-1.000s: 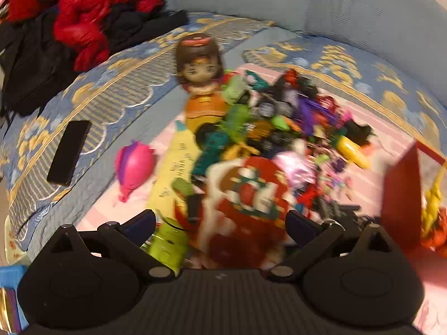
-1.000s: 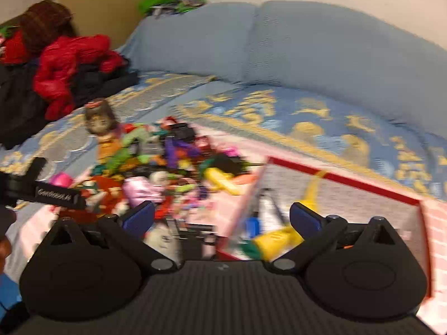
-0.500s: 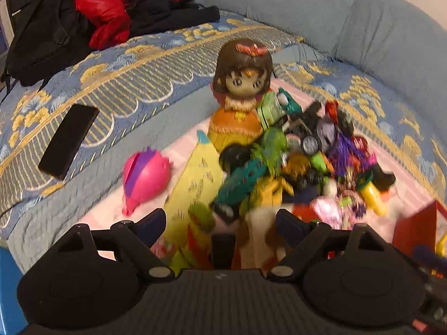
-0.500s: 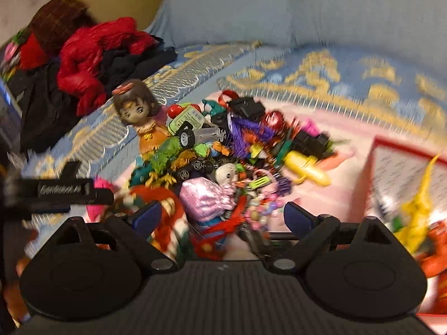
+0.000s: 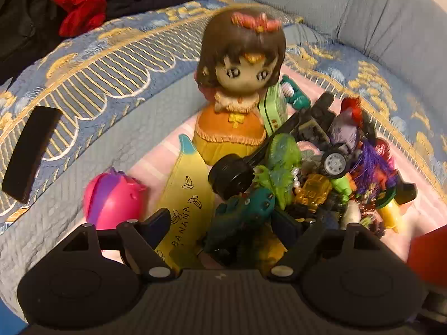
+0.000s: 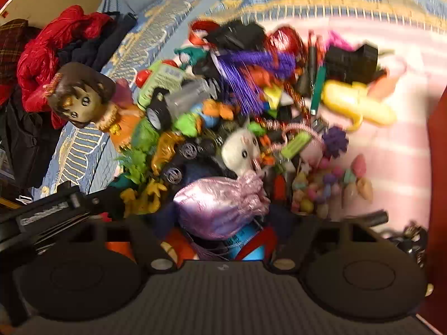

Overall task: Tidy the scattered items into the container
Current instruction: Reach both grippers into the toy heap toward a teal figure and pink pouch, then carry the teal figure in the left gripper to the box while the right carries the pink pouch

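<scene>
L wrist: left gripper (image 5: pixel 223 222) jaws closing, not yet gripping, teal dinosaur (image 5: pixel 245 209) between them; yellow pouch (image 5: pixel 187 195) reads "BANANA", beside doll (image 5: pixel 237 83).
R wrist: right gripper (image 6: pixel 220 217) closing round pink foil bag (image 6: pixel 218 206), contact unclear; red container (image 6: pixel 438 167) at right edge.

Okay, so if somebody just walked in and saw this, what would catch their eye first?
Probably the big-headed doll in the orange dress, standing upright at the far left edge of the toy pile on the pink striped cloth. Next, the yellow banana-print pouch lying just in front of her, with a pink and purple ball to its left. In the right wrist view, a shiny lilac drawstring pouch sits nearest the camera.
</scene>
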Motion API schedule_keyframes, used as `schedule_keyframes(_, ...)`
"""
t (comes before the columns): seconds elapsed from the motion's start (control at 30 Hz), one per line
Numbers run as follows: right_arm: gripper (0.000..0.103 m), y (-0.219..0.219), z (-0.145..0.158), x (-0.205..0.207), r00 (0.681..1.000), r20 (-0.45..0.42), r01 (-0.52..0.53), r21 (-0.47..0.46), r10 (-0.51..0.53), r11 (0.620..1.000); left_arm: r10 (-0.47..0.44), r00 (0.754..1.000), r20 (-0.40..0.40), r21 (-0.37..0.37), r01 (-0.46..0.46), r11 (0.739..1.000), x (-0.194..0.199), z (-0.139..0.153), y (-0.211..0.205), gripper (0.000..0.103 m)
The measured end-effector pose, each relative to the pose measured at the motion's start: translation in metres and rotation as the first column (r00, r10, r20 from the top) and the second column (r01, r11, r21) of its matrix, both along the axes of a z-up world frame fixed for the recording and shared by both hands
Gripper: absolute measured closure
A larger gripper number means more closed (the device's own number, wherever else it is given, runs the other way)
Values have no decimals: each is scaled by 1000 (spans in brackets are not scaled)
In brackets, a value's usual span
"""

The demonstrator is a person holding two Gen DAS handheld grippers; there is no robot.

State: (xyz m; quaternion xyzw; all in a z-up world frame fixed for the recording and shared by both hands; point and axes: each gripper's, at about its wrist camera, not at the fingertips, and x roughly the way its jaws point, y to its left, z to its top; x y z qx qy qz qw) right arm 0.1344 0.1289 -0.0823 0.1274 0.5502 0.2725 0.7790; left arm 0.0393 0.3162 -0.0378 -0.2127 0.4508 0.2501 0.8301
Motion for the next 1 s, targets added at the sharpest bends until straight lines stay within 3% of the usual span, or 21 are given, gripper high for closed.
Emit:
schedule_keyframes(0.07,57,-8,2,-2,1000,21,-2,22,2,1000,4,999,34,-62,-1,998,-4,-4,6,40)
schedule_keyframes(0.13,64,-15,10,-6,998,53,-17,37,15,999,-2,997,74,-103,10,995,-10,-3,7,59)
schedule_keyframes(0.2,70,-21,20,-13,995,100,-15,27,12,1000,-22,997,79,-82,29,996,-13,1,0,65)
schedule_keyframes(0.23,81,-25,25,-15,993,120,-11,24,8,1000,-33,996,77,-66,38,997,-13,2,-4,66)
schedule_keyframes(0.33,80,-43,38,-21,988,152,8,54,-17,999,-34,994,104,-28,37,999,-20,10,-9,79)
schedule_keyframes(0.43,80,-61,56,-29,981,192,13,78,-28,997,-41,984,176,-26,46,999,-30,30,-9,80)
schedule_keyframes(0.53,80,-80,74,-38,974,220,17,126,-45,992,-73,970,231,37,67,997,-41,59,-20,80)
schedule_keyframes(0.67,80,-110,94,-52,967,247,20,202,-70,979,-106,942,317,40,98,994,-54,92,-35,80)
schedule_keyframes(0.83,80,-156,119,-65,950,280,44,308,-134,950,-180,889,421,43,179,983,-62,128,-74,80)
schedule_keyframes(1.0,80,-206,156,-79,901,378,69,357,-212,931,-271,836,477,56,279,959,-56,150,-122,80)
